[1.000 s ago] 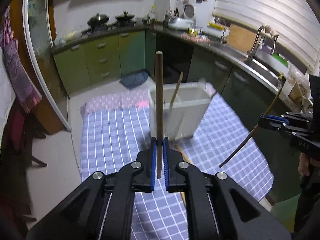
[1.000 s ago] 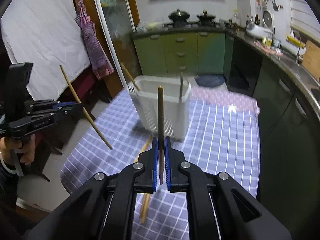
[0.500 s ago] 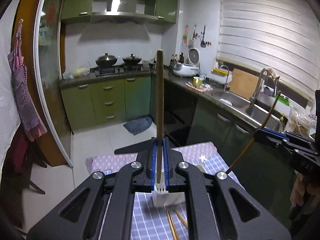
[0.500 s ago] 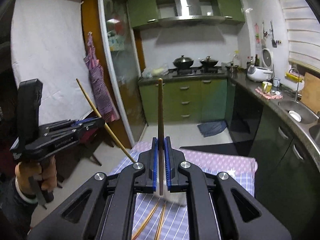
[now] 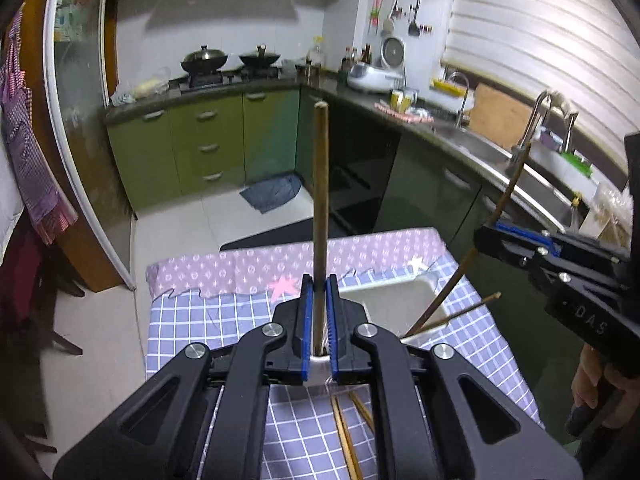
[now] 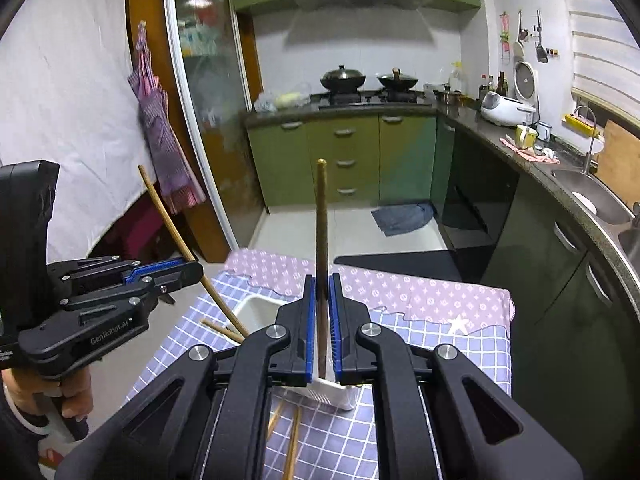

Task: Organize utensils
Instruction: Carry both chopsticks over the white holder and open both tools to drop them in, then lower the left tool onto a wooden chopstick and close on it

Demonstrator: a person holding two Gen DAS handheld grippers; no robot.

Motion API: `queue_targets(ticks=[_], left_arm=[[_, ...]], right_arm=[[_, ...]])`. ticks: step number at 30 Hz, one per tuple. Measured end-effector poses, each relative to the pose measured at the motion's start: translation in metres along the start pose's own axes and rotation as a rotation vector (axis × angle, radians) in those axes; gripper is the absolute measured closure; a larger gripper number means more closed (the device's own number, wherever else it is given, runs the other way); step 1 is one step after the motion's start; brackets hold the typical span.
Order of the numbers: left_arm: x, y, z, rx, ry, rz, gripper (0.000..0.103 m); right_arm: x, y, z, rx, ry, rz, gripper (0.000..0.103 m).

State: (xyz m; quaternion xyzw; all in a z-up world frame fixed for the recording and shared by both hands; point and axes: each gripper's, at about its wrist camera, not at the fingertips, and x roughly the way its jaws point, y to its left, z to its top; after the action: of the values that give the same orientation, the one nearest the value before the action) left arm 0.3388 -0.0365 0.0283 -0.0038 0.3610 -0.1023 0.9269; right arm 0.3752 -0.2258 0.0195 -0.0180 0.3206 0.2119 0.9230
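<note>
Both grippers hover above a white utensil holder (image 5: 394, 300) on the checked tablecloth; it also shows in the right wrist view (image 6: 256, 310). My left gripper (image 5: 318, 328) is shut on a brown chopstick (image 5: 321, 200) that stands upright. My right gripper (image 6: 322, 328) is shut on another brown chopstick (image 6: 321, 240). In the left wrist view the right-hand chopstick (image 5: 500, 232) slants down into the holder. A lighter chopstick (image 5: 460, 314) leans inside the holder. Two more chopsticks (image 5: 346, 436) lie on the cloth in front of the holder.
The table has a blue checked cloth (image 5: 184, 336) with a pink band at the far end. Beyond it are a tiled floor, green cabinets (image 5: 208, 148), a stove with pots (image 6: 364, 80) and a sink counter (image 5: 520, 168) on the right.
Both grippers have tilted down and moved over the holder, which now shows from above. The chopstick tips have come down to its opening. Both stay shut on their chopsticks.
</note>
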Motion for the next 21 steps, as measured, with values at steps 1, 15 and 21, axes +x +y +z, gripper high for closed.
queue_targets(ticks=[1,15,21], left_arm=[[0.001,-0.002,-0.003,0.0,0.005,-0.001,0.096],[-0.065,0.008,0.001,-0.034,-0.1,0.008,0.079],[-0.065,0.009,-0.049,-0.058,0.052,-0.007,0.068]], right_arm=[[0.002,0.0,-0.002,-0.002,0.003,-0.001,0.095],[-0.105,0.006,-0.012,-0.025,-0.161,0.033,0.084],[-0.131,-0.011,-0.075,-0.035,-0.097,0.018,0.073]])
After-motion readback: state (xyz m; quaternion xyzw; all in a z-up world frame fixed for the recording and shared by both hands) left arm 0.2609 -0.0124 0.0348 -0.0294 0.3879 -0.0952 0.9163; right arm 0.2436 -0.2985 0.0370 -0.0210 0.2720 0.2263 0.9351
